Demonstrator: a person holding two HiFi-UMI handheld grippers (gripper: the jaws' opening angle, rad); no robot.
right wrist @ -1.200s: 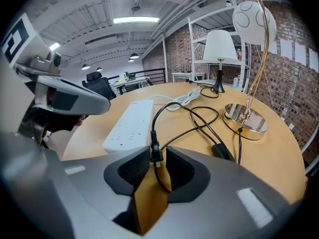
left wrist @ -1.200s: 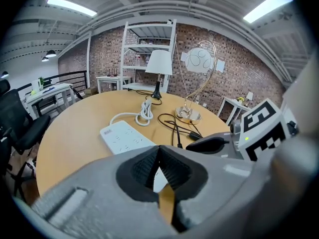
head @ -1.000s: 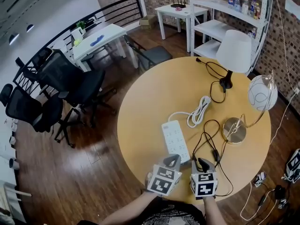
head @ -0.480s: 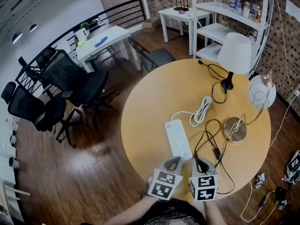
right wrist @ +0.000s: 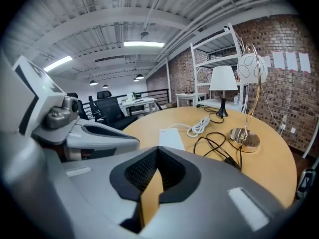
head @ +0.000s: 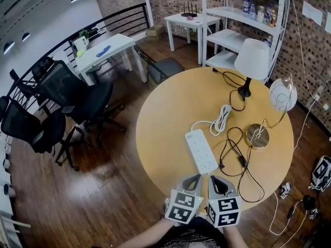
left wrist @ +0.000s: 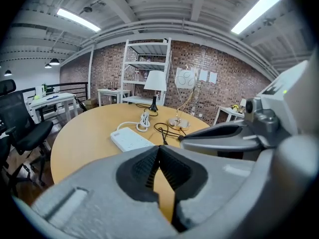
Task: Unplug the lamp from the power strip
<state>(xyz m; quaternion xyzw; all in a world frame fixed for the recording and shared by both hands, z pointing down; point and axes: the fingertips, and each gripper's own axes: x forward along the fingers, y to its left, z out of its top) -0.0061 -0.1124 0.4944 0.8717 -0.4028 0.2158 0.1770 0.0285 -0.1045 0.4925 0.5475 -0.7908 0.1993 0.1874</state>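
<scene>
A white power strip (head: 201, 150) lies on the round wooden table (head: 165, 118), with its white cord coiled (head: 220, 119) behind it. A black cable (head: 234, 143) runs from the gold lamp base (head: 257, 136) to a plug (head: 221, 165) at the strip's near right corner; I cannot tell whether it sits in a socket. My left gripper (head: 192, 181) and right gripper (head: 217, 183) hang side by side at the table's near edge, short of the strip. Both are shut with nothing between the pads. The strip (left wrist: 130, 139) shows ahead in the left gripper view, and the strip (right wrist: 171, 137) in the right gripper view.
A white-shaded lamp (head: 252, 58) on a black foot stands at the far right, its black cord loose on the table. The gold lamp's glass globe (head: 283, 94) overhangs the right edge. Office chairs (head: 77, 94) stand to the left, white shelves (head: 243, 19) behind.
My right gripper's jaws have closed from open. Both grippers have drawn back from the strip's near end to the table's edge.
</scene>
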